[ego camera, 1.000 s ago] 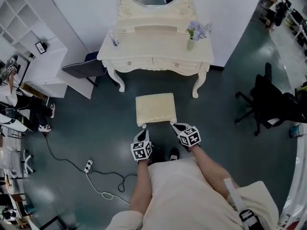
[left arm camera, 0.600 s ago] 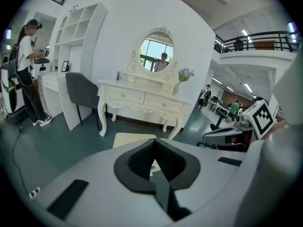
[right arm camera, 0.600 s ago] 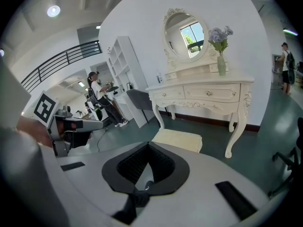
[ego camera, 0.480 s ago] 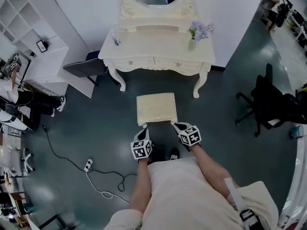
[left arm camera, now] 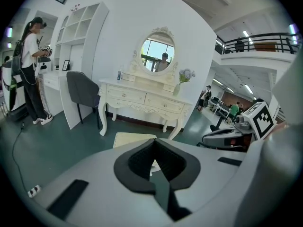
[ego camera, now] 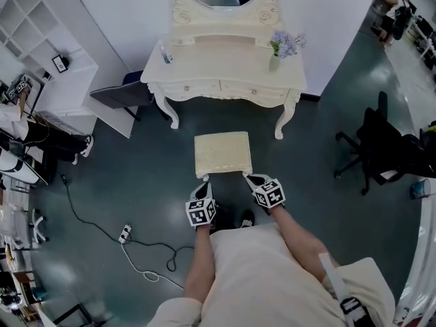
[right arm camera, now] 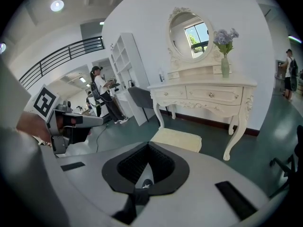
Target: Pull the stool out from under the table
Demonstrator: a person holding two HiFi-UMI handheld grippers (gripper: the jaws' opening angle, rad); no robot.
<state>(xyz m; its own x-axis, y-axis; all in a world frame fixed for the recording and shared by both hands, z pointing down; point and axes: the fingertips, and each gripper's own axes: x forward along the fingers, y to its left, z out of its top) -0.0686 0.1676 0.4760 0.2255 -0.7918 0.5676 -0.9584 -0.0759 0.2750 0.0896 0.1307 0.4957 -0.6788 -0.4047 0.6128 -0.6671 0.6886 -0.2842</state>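
L hand-held gripper (ego camera: pixel 204 183) & R hand-held gripper (ego camera: pixel 249 178) shut, at stool (ego camera: pixel 223 154) corners.

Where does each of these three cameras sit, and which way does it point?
Head view: on the person's head, looking steeply down at the stool and dressing table; shows torso, forearms, left tongs and right tongs.
Left gripper view: on the left tongs, looking along their jaws towards the dressing table; right tongs show at right.
Right gripper view: on the right tongs, facing likewise; left tongs show at left.
Shared: both gripper views show stool, dressing table, mirror.
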